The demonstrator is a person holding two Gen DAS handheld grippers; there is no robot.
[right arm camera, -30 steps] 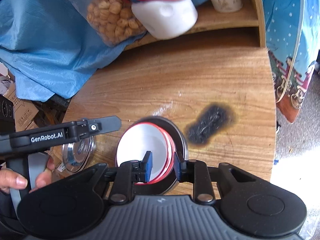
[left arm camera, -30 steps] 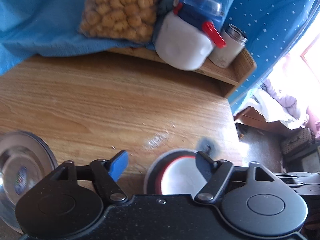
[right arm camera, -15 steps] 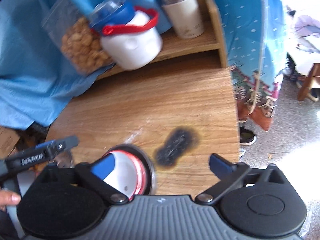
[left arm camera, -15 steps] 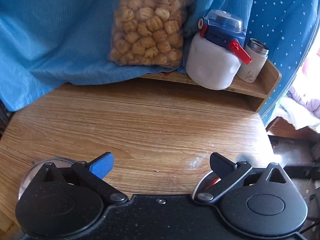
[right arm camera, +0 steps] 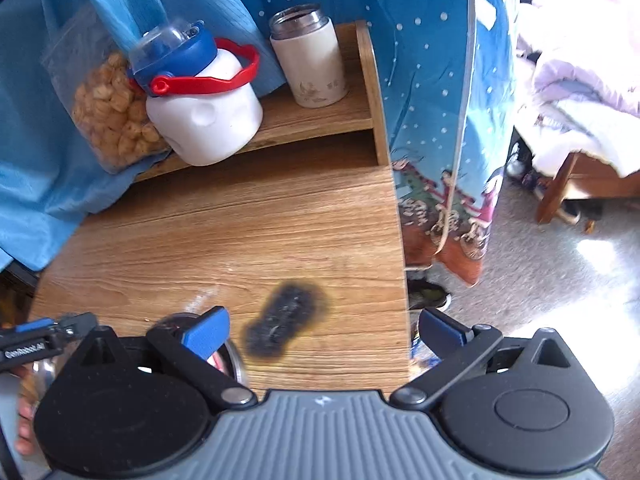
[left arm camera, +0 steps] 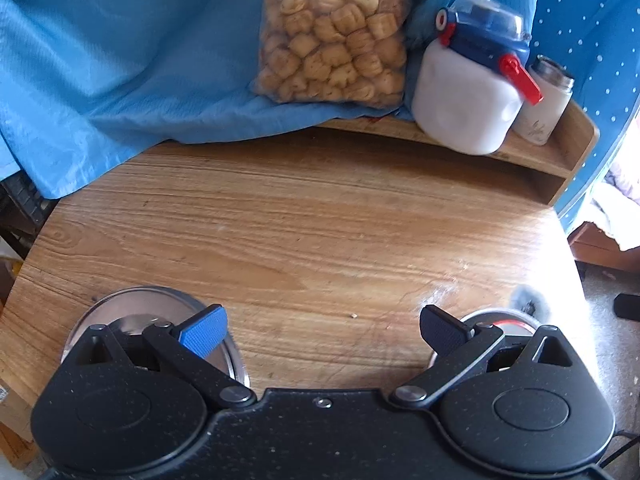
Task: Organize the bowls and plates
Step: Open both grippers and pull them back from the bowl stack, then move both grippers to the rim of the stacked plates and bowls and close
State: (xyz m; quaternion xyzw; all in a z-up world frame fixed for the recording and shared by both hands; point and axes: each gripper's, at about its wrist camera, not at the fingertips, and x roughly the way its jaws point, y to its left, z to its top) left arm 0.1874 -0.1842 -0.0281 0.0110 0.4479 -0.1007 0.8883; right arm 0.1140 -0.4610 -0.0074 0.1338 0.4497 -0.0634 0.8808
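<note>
A red-rimmed white bowl nested in a round steel plate sits lower right on the wooden tabletop, apparently stacked for tidying, both the left tool and right tool spread apart, gripping nothing.

Counted on the wooden table: two steel plates, one at the left, one at the right. One red-rimmed bowl is seen sitting in the right plate. On the shelf: one white jug, one steel-topped cup, one bag of snacks. One burn mark is noted. Two grippers counted: left, right.
</note>
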